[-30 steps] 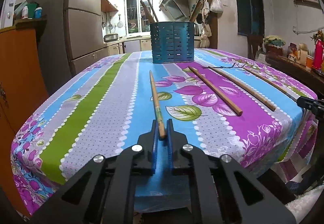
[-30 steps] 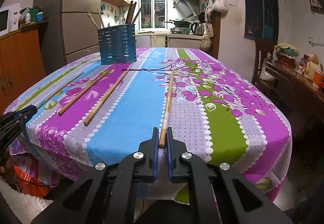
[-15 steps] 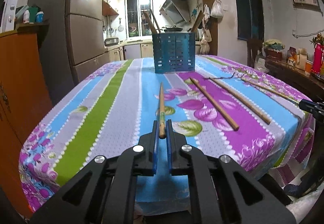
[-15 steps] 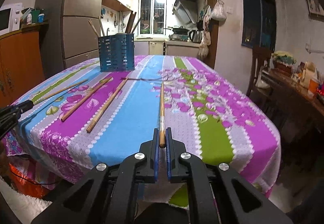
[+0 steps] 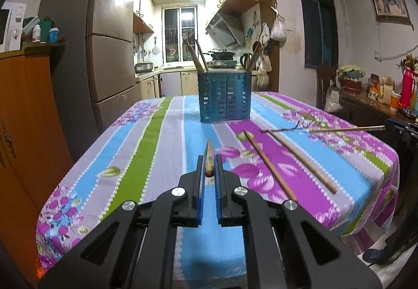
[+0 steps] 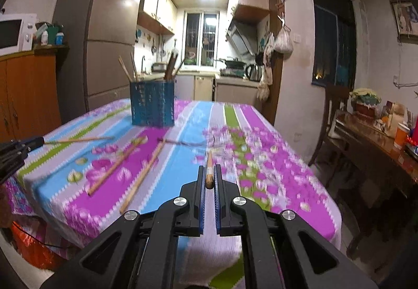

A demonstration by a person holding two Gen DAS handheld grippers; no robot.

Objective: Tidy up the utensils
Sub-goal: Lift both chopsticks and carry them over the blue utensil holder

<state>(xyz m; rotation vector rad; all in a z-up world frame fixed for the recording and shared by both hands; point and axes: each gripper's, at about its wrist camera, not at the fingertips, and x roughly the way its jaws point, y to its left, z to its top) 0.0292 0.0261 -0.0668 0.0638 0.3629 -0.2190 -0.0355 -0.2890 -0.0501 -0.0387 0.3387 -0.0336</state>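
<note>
Two handheld grippers each clamp the near end of a wooden chopstick above a kitchen table draped in a striped, flowered tablecloth (image 5: 162,137). The left gripper (image 5: 208,166) is closed tight on its chopstick (image 5: 208,158), which points away toward a blue slotted utensil holder (image 5: 225,97) standing at the far middle of the table with several wooden handles already upright inside it. The right gripper (image 6: 208,174) is likewise closed on a second chopstick (image 6: 209,166), its tip aimed across the purple bands of the cloth; in the left wrist view that stick (image 5: 347,129) shows held clear of the table at the right edge. Two loose chopsticks, one (image 5: 270,165) nearer the left gripper and one (image 5: 303,161) just beside it, lie side by side on the cloth between the grippers. A refrigerator (image 6: 104,35) stands beyond the table's left side, a cluttered sideboard (image 6: 371,137) along the right wall.
</note>
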